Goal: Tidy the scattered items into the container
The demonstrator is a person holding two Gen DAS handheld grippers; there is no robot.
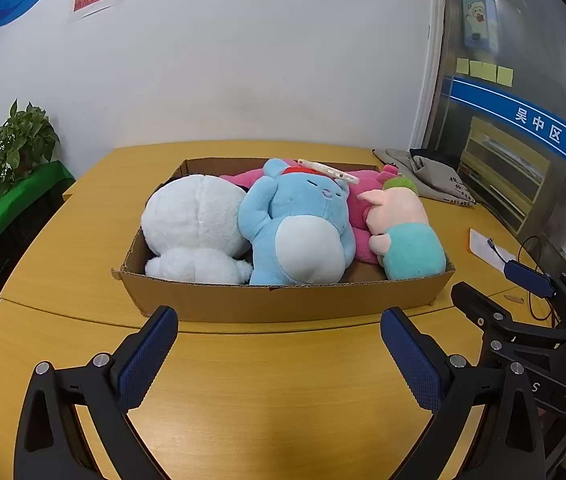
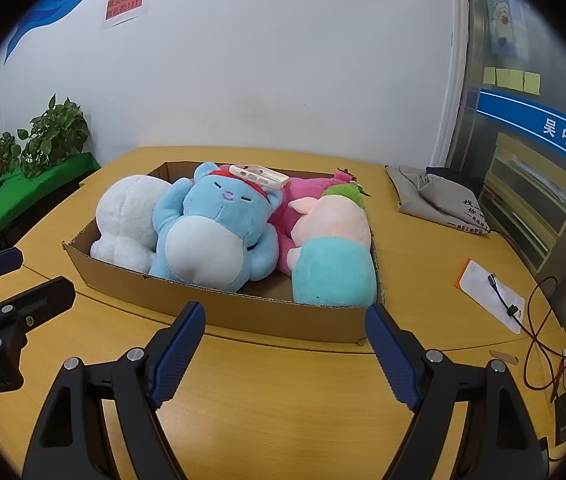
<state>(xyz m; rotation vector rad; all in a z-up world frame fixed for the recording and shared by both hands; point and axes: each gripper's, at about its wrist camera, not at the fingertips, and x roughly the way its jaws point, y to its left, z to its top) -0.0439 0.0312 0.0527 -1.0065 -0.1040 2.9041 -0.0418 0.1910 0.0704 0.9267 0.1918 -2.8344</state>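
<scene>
A shallow cardboard box (image 1: 283, 300) (image 2: 243, 312) stands on the yellow table. In it lie a white plush (image 1: 195, 228) (image 2: 127, 216), a blue plush (image 1: 303, 228) (image 2: 215, 232), a pink plush (image 1: 359, 208) (image 2: 307, 192) and a pig plush in a teal top (image 1: 407, 236) (image 2: 335, 248). A white phone case (image 1: 327, 170) (image 2: 259, 176) rests on the blue plush's head. My left gripper (image 1: 279, 328) is open and empty in front of the box. My right gripper (image 2: 285, 320) is open and empty, just right of the left one.
A grey cloth bag (image 1: 427, 180) (image 2: 439, 196) lies at the table's back right. A white card with a cable (image 2: 491, 292) and red wires (image 2: 539, 344) lie at the right. Potted plants (image 2: 55, 136) on a green shelf stand to the left.
</scene>
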